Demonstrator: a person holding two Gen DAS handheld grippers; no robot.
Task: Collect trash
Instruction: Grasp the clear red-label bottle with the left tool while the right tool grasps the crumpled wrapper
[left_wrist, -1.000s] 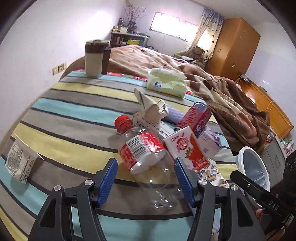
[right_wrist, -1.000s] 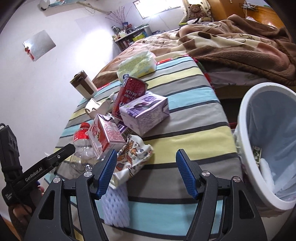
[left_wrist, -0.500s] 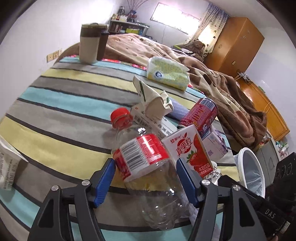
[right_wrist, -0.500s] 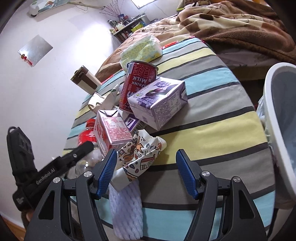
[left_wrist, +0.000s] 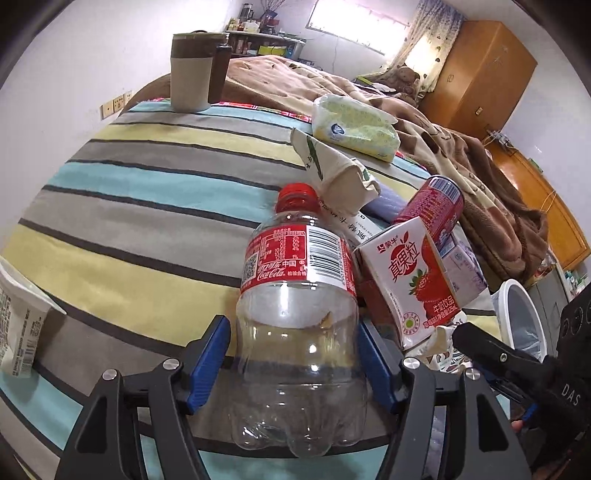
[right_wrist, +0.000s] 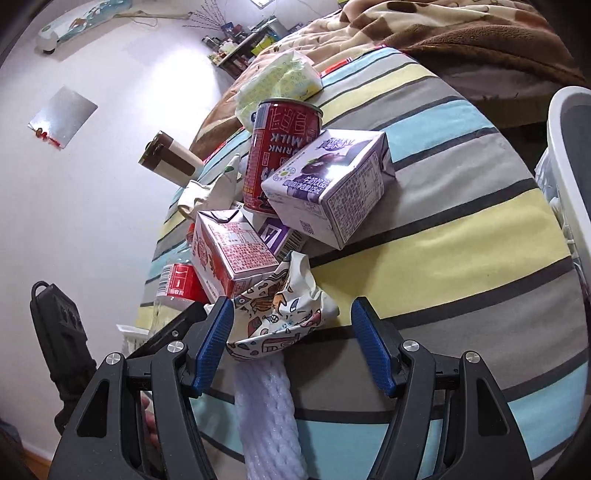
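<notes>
An empty clear cola bottle (left_wrist: 295, 266) with a red label and cap lies on the striped bed. Its lower body sits between the blue pads of my left gripper (left_wrist: 293, 332); the jaws stand open around it and the plastic is not squeezed. Right of it lean a strawberry milk carton (left_wrist: 410, 280), a red can (left_wrist: 432, 206) and a purple carton (left_wrist: 461, 273). My right gripper (right_wrist: 292, 314) is open over a crumpled printed wrapper (right_wrist: 280, 317), which lies by its left pad. A white foam net (right_wrist: 266, 406) lies under it.
A white bin (right_wrist: 569, 147) stands off the bed's right edge and also shows as the bin (left_wrist: 524, 321). A brown-and-cream mug (left_wrist: 192, 74), a tissue pack (left_wrist: 354, 129) and a brown blanket (left_wrist: 480, 184) lie further up. A flat white packet (left_wrist: 18, 321) lies at the left.
My left gripper has moved forward and down, so the bottle now sits between its jaws. My right gripper has closed in on the printed wrapper, and the bin has slid to the frame's right edge.
</notes>
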